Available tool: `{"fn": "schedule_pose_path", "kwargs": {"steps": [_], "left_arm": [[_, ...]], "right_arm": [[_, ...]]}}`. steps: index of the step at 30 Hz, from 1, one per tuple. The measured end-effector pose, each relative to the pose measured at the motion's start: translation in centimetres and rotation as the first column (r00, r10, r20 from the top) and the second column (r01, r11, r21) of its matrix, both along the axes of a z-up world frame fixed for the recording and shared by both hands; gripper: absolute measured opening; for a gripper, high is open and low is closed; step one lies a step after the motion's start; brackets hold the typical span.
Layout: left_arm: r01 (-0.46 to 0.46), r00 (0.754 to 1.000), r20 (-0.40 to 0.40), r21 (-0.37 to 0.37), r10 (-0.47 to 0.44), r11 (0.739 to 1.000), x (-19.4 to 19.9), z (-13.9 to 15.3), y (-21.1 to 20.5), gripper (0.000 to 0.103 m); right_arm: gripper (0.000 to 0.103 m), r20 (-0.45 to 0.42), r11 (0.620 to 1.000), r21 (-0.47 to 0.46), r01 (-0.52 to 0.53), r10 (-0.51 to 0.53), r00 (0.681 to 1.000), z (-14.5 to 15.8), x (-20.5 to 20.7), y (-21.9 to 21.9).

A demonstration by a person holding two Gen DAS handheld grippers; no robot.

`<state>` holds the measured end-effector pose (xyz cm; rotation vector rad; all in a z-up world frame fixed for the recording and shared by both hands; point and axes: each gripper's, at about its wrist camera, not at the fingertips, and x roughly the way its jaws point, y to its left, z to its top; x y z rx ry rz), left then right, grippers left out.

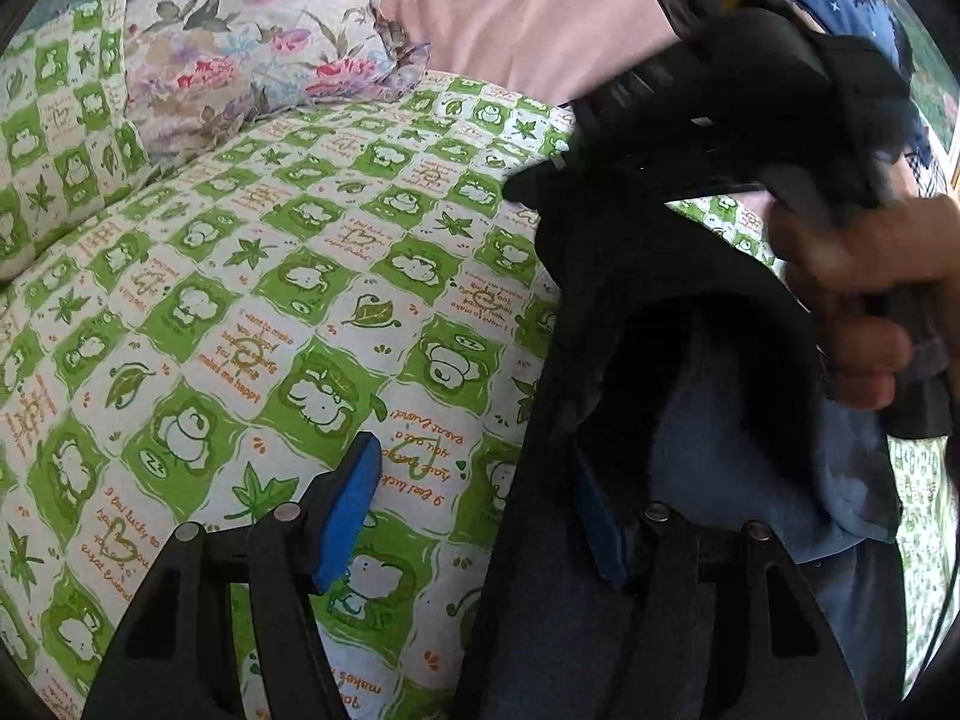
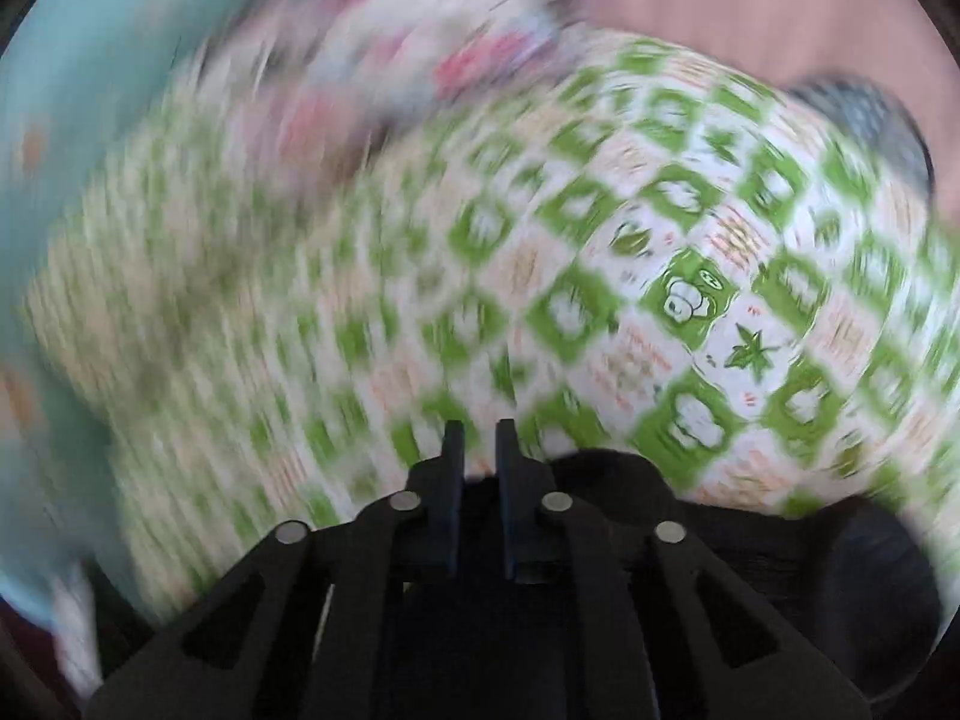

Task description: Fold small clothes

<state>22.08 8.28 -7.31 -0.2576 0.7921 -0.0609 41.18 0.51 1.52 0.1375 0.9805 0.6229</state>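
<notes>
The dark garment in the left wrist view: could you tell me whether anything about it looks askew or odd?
The dark garment hangs bunched and twisted from the right gripper, not flat on the green frog-print bedspread. It drapes over one finger of the open left gripper. The right wrist view is too blurred to add more.

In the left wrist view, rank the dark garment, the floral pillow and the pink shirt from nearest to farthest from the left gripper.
1. Dark garment: draped over the right jaw of the left gripper.
2. Floral pillow: upper left, past the green bedsheet.
3. Pink shirt: top centre, behind the pillow's edge.
</notes>
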Motion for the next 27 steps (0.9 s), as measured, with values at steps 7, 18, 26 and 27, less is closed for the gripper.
{"fn": "schedule_pose_path", "kwargs": {"steps": [7,18,26,27], "left_arm": [[0.004,0.999,-0.039,-0.059,-0.006,0.998,0.0,-0.3,1.6,0.058],[0.082,0.995,-0.03,-0.241,-0.092,0.967,3.3,4.2,4.6,0.058],[0.151,0.97,-0.148,-0.252,-0.192,0.956,7.9,3.0,2.8,0.058],[0.152,0.967,-0.163,-0.235,-0.193,0.96,8.1,2.7,2.4,0.058]], "right_arm": [[0.023,-0.07,0.966,0.178,0.189,-0.179,0.981,-1.8,-0.3,-4.4],[0.043,0.086,0.746,0.093,0.659,-0.666,0.741,-0.7,-19.9,-23.8],[0.044,0.028,0.708,-0.067,0.703,-0.703,0.711,-4.5,-23.2,-26.6],[0.042,0.025,0.704,-0.106,0.702,-0.704,0.709,-4.9,-22.9,-26.4]]}}
